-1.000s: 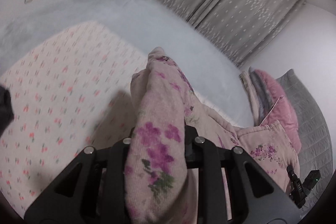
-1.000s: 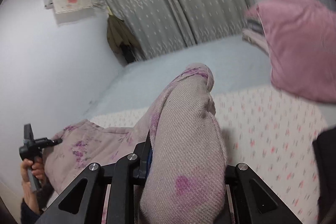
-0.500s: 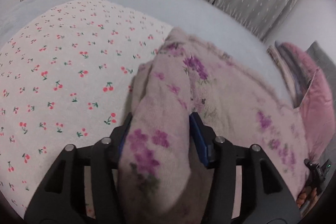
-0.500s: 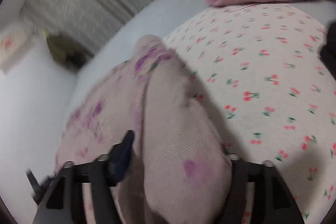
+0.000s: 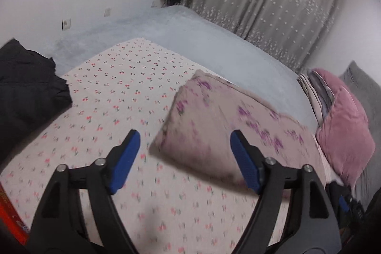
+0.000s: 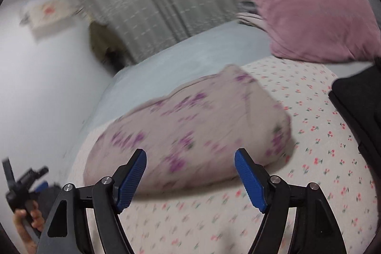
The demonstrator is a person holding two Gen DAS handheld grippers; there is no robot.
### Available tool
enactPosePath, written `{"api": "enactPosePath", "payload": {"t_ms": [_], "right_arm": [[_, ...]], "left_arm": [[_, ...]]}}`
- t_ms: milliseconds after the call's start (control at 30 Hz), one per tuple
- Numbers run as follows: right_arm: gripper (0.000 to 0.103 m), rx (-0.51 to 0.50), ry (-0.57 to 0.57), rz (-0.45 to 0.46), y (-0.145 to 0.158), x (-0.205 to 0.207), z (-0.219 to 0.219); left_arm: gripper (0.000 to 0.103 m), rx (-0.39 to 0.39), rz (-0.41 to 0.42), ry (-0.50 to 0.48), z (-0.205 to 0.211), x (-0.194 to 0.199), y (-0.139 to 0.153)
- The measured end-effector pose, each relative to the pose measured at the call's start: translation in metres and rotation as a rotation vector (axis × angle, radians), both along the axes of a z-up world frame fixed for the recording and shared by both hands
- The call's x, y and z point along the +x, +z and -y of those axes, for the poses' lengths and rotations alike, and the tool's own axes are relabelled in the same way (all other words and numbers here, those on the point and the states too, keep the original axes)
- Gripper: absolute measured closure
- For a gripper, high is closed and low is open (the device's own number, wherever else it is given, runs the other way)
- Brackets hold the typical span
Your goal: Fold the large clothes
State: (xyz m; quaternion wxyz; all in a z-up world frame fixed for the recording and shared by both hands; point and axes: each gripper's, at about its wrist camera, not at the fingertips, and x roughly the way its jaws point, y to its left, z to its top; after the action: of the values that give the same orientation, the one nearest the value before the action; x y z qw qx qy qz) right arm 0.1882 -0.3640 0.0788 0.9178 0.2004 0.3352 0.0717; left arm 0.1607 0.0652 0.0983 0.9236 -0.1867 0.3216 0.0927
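While the floral garment (image 5: 228, 130) lies folded on the cherry-print sheet (image 5: 123, 87), the sensible next step is smoothing or a further fold — grip an edge squarely, not the bulk. Left gripper (image 5: 183, 158) and right gripper (image 6: 190, 179) hover just short of it, jaws wide, empty.

My left gripper (image 5: 183, 157) hangs with its blue-padded fingers (image 5: 125, 158) spread wide — nothing between them. My right gripper (image 6: 190, 179) is the same, fingers (image 6: 248, 180) apart and empty. My bare left hand (image 6: 28, 221) wraps its handle.
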Motion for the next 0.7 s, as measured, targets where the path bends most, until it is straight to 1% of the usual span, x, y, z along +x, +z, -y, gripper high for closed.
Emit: {"api": "enactPosePath", "payload": {"t_ms": [67, 133, 233, 267, 300, 333, 367, 400, 433, 500, 533, 600, 700], "right_arm": [[0.022, -0.047, 0.062, 0.021, 0.008, -0.027, -0.033], [0.021, -0.1, 0.088, 0.024, 0.011, -0.051, -0.057], [0.021, -0.144, 0.102, 0.041, 0.013, -0.081, -0.074], [0.02, -0.164, 0.113, 0.054, 0.014, -0.092, -0.08], [0.018, -0.193, 0.119, 0.075, 0.016, -0.103, -0.087], [0.017, -0.226, 0.123, 0.104, 0.018, -0.113, -0.092], [0.014, -0.253, 0.12, 0.129, 0.013, -0.118, -0.094], [0.013, -0.268, 0.114, 0.144, 0.011, -0.124, -0.097], [0.013, -0.278, 0.095, 0.153, -0.002, -0.127, -0.097], [0.013, -0.272, 0.067, 0.127, -0.021, -0.129, -0.095], [0.013, -0.274, 0.062, 0.102, -0.03, -0.126, -0.094], [0.013, -0.303, 0.076, 0.087, -0.039, -0.125, -0.097], [0.013, -0.353, 0.089, 0.122, -0.041, -0.132, -0.105]], "left_arm": [[0.019, 0.035, 0.012, -0.044, 0.021, -0.032, 0.001], [0.019, 0.072, 0.014, -0.086, 0.041, -0.05, 0.002], [0.016, 0.132, 0.028, -0.151, 0.067, -0.069, -0.003], [0.013, 0.146, 0.035, -0.154, 0.069, -0.075, -0.002], [0.008, 0.177, 0.055, -0.147, 0.077, -0.082, -0.007], [0.005, 0.191, 0.069, -0.138, 0.081, -0.084, -0.01], [0.003, 0.205, 0.088, -0.132, 0.086, -0.086, -0.019], [0.003, 0.215, 0.088, -0.134, 0.09, -0.086, -0.029], [0.003, 0.223, 0.072, -0.144, 0.096, -0.086, -0.036], [0.003, 0.247, 0.036, -0.178, 0.103, -0.08, -0.055], [0.003, 0.265, 0.023, -0.184, 0.105, -0.079, -0.06], [0.003, 0.299, 0.012, -0.19, 0.107, -0.077, -0.067], [0.003, 0.337, 0.039, -0.196, 0.11, -0.082, -0.066]]}}
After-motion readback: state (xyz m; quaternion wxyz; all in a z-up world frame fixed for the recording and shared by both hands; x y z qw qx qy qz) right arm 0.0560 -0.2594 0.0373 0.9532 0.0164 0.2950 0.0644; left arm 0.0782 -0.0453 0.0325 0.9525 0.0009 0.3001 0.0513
